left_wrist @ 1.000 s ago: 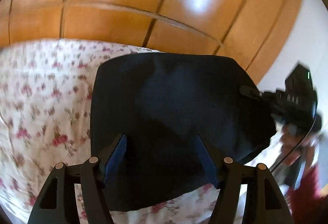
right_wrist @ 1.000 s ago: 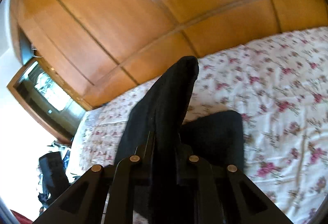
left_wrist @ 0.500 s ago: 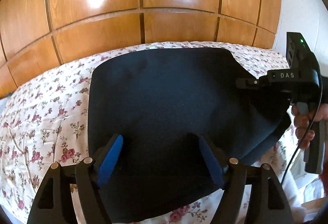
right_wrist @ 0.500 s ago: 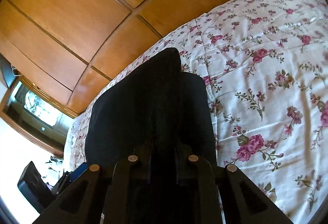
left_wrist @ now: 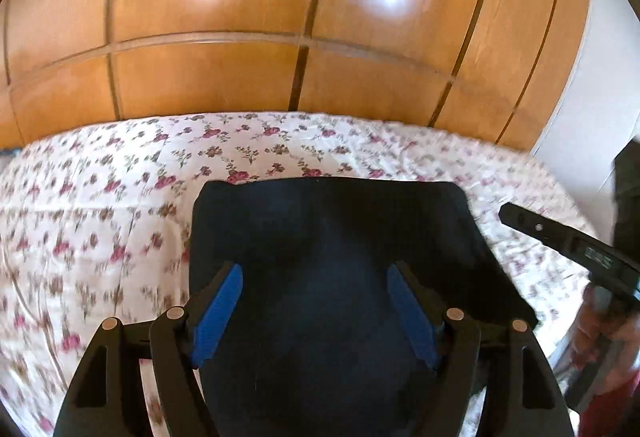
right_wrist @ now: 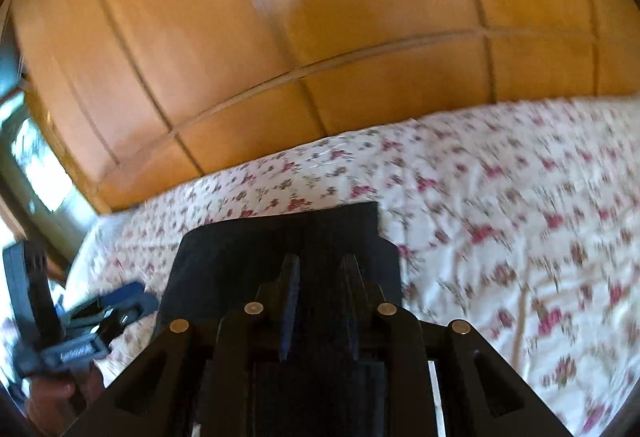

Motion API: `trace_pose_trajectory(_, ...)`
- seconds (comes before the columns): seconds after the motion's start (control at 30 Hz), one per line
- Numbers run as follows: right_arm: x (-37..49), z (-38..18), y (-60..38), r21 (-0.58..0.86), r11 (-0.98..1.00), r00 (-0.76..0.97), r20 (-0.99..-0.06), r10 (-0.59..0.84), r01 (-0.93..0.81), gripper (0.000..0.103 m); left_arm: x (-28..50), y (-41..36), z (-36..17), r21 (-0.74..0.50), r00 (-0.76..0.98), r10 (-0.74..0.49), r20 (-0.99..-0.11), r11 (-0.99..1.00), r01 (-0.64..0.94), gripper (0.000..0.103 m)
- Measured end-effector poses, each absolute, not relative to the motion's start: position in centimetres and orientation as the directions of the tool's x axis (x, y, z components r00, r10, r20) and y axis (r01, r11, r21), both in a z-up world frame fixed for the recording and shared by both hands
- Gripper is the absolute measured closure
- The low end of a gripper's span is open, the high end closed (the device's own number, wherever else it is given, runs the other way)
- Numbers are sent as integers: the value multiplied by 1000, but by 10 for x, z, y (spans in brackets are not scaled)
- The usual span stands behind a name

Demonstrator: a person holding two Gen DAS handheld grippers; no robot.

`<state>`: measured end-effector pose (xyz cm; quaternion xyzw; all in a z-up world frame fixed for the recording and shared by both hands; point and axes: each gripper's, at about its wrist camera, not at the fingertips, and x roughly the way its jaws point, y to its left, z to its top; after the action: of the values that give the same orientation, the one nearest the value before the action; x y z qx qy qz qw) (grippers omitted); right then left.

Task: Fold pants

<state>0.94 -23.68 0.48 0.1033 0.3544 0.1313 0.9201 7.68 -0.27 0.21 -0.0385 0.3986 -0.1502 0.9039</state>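
Observation:
The dark navy pants (left_wrist: 328, 257) lie folded into a flat rectangle on the floral bedspread (left_wrist: 100, 205). My left gripper (left_wrist: 314, 273) is open above the near part of the pants, blue pads spread wide and empty. The right gripper shows at the right of this view (left_wrist: 560, 241), clear of the cloth. In the right wrist view the pants (right_wrist: 280, 241) lie flat ahead, and my right gripper (right_wrist: 320, 265) has its jaws partly apart with nothing between them. The left gripper (right_wrist: 80, 333) shows at the lower left.
A wooden panelled wardrobe (left_wrist: 280, 37) stands behind the bed. The floral bedspread (right_wrist: 520, 217) stretches wide to the right of the pants. A window or mirror (right_wrist: 36, 165) sits at the far left. A white wall (left_wrist: 592, 97) is at the right.
My right gripper has let go of the pants fold it held and drawn back. The pants now lie flat and folded smaller. My left gripper stayed open and pulled back a little.

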Motion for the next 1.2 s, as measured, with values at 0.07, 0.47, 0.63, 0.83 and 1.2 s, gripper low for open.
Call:
trace_pose_trajectory(0.07,22,6,-217,241,949,697,-645,313,-203,81,93,-12,-2,-168,620,-288,-730,955,246,30)
trace_pose_trajectory(0.47,101,-57,-195,129,979,611,-766,199,-157,86,176,-17,-63,-164,530,-226,-817,973,163,30)
trace_pose_trajectory(0.63,108,-69,-205,189,974,619,-752,226,-126,86,182,-23,-71,-137,550,-193,-812,980,141,29)
trace_pose_trajectory(0.83,104,-72,-197,154,980,653,-730,200,-127,86,179,-23,-70,-125,567,-185,-803,982,143,29)
trace_pose_trajectory(1.2,85,-61,-197,126,983,708,-682,183,-132,85,154,-18,-57,-114,606,-174,-776,984,137,29)
